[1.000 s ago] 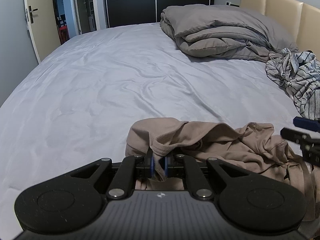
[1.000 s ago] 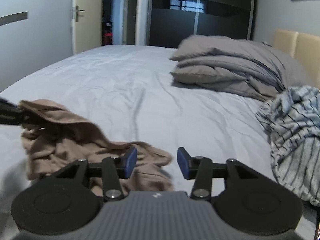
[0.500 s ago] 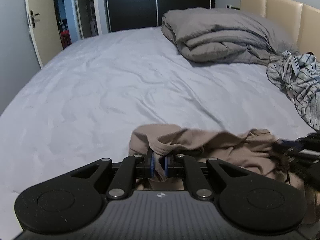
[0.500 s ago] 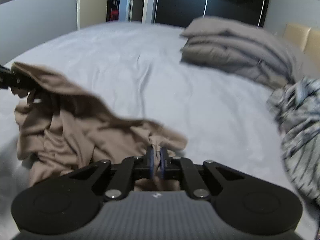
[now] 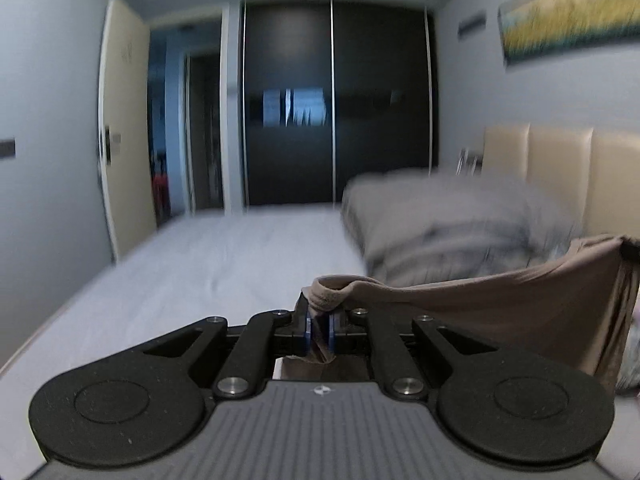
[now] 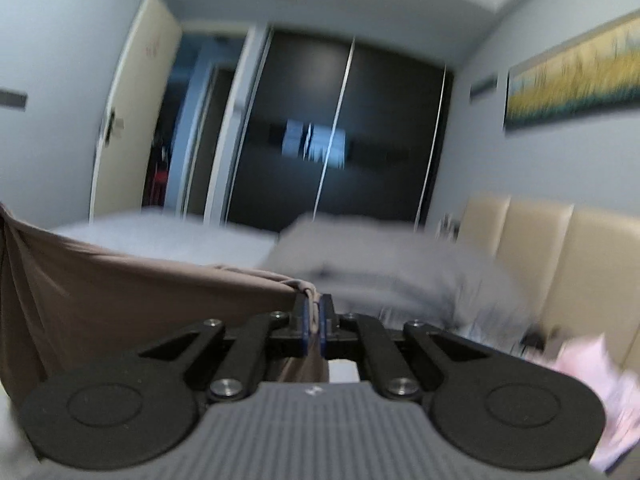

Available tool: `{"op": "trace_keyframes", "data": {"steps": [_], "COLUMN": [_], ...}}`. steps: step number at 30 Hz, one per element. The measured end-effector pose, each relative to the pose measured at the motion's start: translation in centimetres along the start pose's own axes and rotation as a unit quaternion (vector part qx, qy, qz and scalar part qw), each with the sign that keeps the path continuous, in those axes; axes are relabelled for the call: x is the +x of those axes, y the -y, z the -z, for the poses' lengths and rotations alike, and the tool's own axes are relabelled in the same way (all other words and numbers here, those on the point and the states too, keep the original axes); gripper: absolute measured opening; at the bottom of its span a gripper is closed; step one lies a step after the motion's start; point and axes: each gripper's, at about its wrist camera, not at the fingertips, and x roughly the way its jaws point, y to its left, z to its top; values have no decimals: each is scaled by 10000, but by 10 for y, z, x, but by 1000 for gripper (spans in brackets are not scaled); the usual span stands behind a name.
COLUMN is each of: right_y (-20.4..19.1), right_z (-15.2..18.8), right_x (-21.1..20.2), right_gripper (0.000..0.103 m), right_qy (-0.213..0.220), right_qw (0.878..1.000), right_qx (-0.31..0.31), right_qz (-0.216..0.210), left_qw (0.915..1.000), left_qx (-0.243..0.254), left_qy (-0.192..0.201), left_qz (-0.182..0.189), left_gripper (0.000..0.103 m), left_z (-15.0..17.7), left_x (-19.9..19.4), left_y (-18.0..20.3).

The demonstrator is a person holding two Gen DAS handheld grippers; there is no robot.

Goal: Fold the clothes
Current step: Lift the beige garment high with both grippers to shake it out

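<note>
The bed [image 5: 208,280] lies broad and bare toward its far edge, open room for laying cloth down; the grey duvet pile [image 5: 448,224] crowds the headboard end. The tan garment [image 5: 520,304] hangs stretched in the air between both tools. Left tool [image 5: 319,330] and right tool [image 6: 314,326] each pinch a bunched edge; small bites, so a tug apart could slip one free.
</note>
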Motion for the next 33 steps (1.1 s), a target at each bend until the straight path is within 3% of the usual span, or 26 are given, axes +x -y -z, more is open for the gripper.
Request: {"op": "trace_keyframes", "data": {"steps": [6,11,17,21,26,33], "right_y": [39,61,83,86,85,81], "right_z": [-73,-116,-142,-141,-129,-93], "right_x": [-74,-134,-185,-202,-192,-118], "right_gripper": [5,5,5,5,5,5], "right_qy": [1306,2207,2773,2896,2608,1560], "right_qw": [9911,9741,9588,9550,9638,9865], "right_qx": [12,38,215,260,309,487], "right_qz": [240,486,577,587,452,79], "left_qw": [9919,9739,9577,9657,9774,9895], "left_qx": [116,285,102,98,126,165], "left_qy": [1230,2202,2715,2426,1949,1272], "left_qz": [283,463,949,918,815,667], "left_gripper": [5,5,5,5,5,5], "left_z": [-72,-113,-137,-128,-112,-90], "left_x": [-84,-146,-189,-167,-131,-79], "left_y": [14,32,42,42,40,39]}}
